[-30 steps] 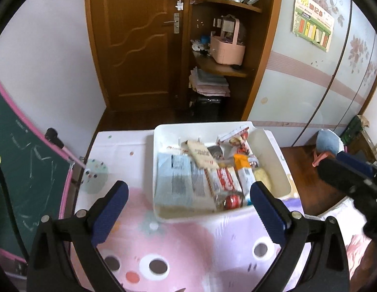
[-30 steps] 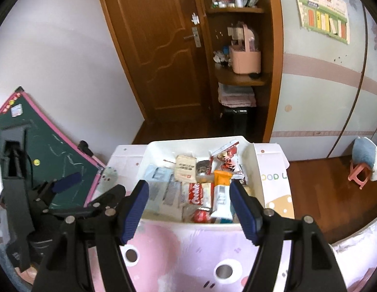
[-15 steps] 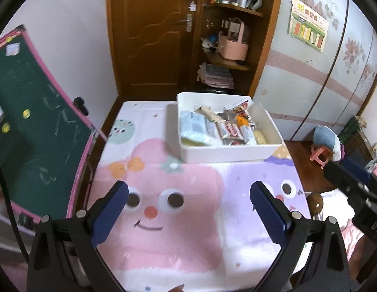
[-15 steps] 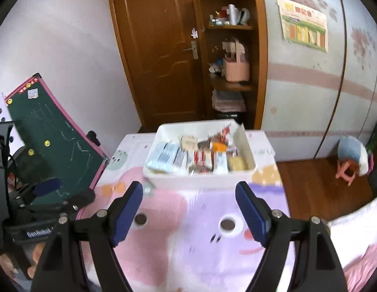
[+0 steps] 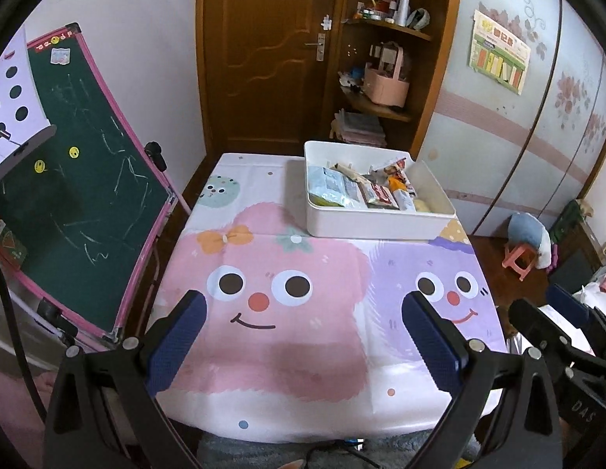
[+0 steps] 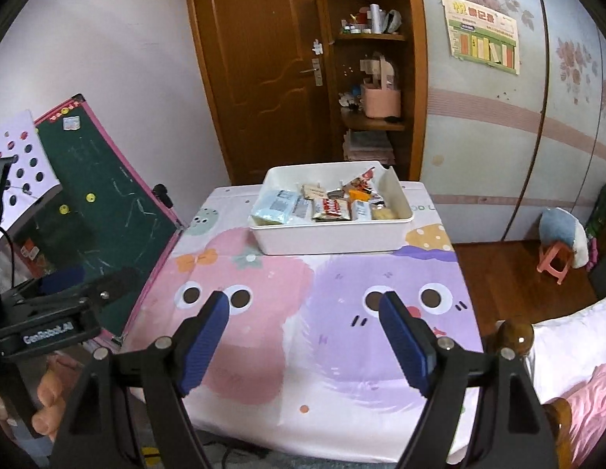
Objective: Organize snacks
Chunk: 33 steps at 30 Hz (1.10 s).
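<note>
I hold my left gripper (image 5: 303, 336) over the near half of the table (image 5: 263, 422), its blue pads spread wide with nothing between them but the pink cartoon face on the tablecloth (image 5: 287, 336). My right gripper (image 6: 304, 342) hangs beside it, over the seam where the pink face meets the purple one, jaws likewise wide apart and empty; they have just been opening.

The white bin (image 6: 334, 236) of snacks (image 6: 322, 207) sits at the far end of the table, toward the right, close to the far edge and well apart from both grippers. Packets lie flat inside it, a pale blue one at the left.

All the cloth between my pads and the bin lies bare. The green chalkboard (image 5: 76, 203) leans close along the table's left edge. On the right the table's edge drops to wooden floor, with a small pink stool (image 6: 553, 260) standing off that side.
</note>
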### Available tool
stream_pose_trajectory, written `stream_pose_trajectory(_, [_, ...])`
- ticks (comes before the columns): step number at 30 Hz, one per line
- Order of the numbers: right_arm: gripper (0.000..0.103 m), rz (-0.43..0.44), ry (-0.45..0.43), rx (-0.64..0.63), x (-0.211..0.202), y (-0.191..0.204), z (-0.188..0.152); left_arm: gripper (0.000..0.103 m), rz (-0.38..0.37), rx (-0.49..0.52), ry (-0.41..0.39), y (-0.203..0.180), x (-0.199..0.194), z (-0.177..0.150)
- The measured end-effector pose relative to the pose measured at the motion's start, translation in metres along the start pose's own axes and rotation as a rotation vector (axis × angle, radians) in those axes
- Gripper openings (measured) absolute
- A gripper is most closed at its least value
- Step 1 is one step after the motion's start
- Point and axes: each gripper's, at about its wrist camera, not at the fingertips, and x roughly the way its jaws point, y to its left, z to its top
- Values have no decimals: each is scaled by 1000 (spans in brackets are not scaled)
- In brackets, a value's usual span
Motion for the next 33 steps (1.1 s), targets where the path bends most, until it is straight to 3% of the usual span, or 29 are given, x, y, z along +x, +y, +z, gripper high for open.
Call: stream_pose_trajectory(33, [80, 10, 9, -30, 8, 6, -2, 100, 15, 68, 40, -21, 15, -7])
